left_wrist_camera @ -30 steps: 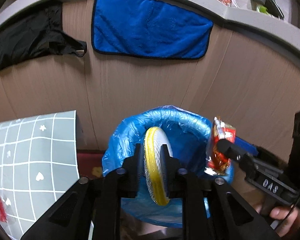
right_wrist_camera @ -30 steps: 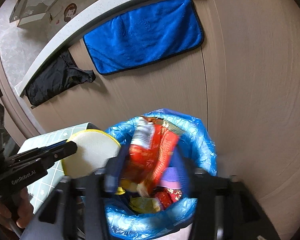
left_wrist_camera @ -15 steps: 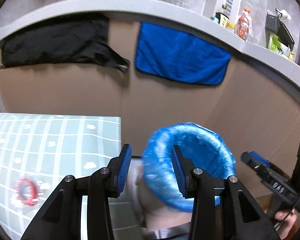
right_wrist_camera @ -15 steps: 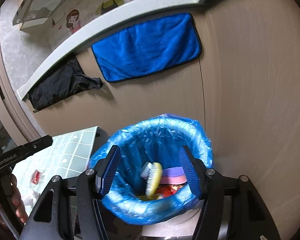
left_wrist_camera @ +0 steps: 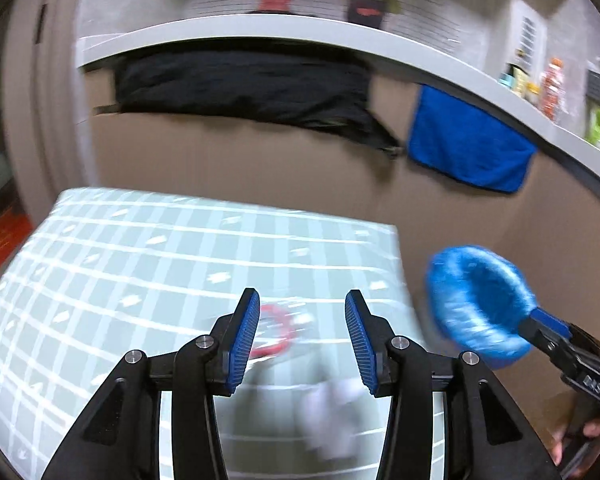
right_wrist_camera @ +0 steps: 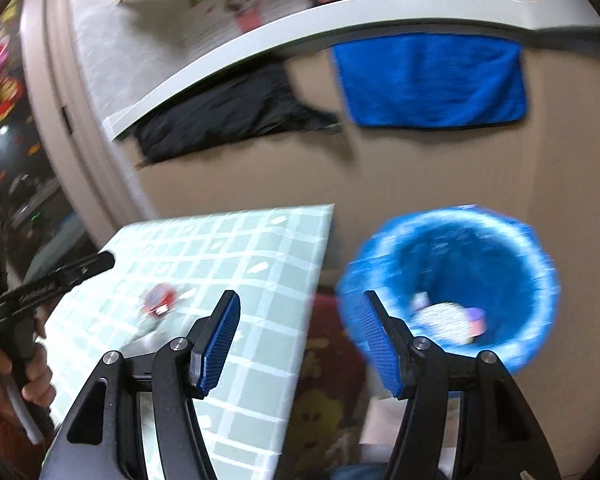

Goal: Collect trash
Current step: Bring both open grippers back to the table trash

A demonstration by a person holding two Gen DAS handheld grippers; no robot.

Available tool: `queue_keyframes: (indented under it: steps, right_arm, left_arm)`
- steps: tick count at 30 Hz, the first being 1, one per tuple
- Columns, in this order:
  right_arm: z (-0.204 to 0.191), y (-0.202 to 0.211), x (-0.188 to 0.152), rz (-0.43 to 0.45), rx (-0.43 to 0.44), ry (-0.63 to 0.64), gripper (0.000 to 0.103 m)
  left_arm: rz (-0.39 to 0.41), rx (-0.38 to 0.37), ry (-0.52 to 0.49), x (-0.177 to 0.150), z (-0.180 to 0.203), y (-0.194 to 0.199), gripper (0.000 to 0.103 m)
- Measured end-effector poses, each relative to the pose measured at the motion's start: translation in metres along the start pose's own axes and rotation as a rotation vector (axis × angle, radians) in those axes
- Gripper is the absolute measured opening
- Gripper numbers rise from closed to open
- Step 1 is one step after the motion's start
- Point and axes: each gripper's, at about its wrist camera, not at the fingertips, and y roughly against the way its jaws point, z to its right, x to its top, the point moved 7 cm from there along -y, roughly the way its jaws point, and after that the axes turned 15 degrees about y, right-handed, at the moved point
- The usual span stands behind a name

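Trash from both grippers now lies inside the round bin lined with a crinkled blue plastic bag, which stands on the floor just beside the right edge of the bench covered in a pale green checked cloth; pale and purple scraps show at its bottom in the right wrist view. 1 second ago the left gripper clamped a yellow-rimmed white disc above the bin and the right gripper had a red snack wrapper between its fingers; both pieces have since dropped in, and both hands have swung away from the bin toward the bench. That reads as 1 round of disposal done and the next pickup beginning. The left gripper's jaws have just been opening and stand apart with nothing between them, the blue ribbed pads bare. The right gripper is likewise released, spread wide and empty, hovering over the bench edge with the bin behind its right finger. Still to collect on the bench are a small red ring-shaped piece, seen between the left fingers but lying beyond them, and a crumpled white scrap nearer the camera; motion blur hides their finer detail.
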Motion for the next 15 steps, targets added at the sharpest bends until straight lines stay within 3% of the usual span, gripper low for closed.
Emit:
queue_keyframes:
  steps: [7,15]
  right_arm:
    - [-0.094,-0.047,-0.006,-0.103,0.193,0.018,0.060]
    - [-0.139,-0.094,-0.011,-0.198,0.207,0.043,0.060]
  left_arm:
    - [0.015,0.069,0.109,-0.003,-0.088,0.022,0.046]
    - [-0.019,0.059,0.176,-0.012,-0.140,0.022,0.045]
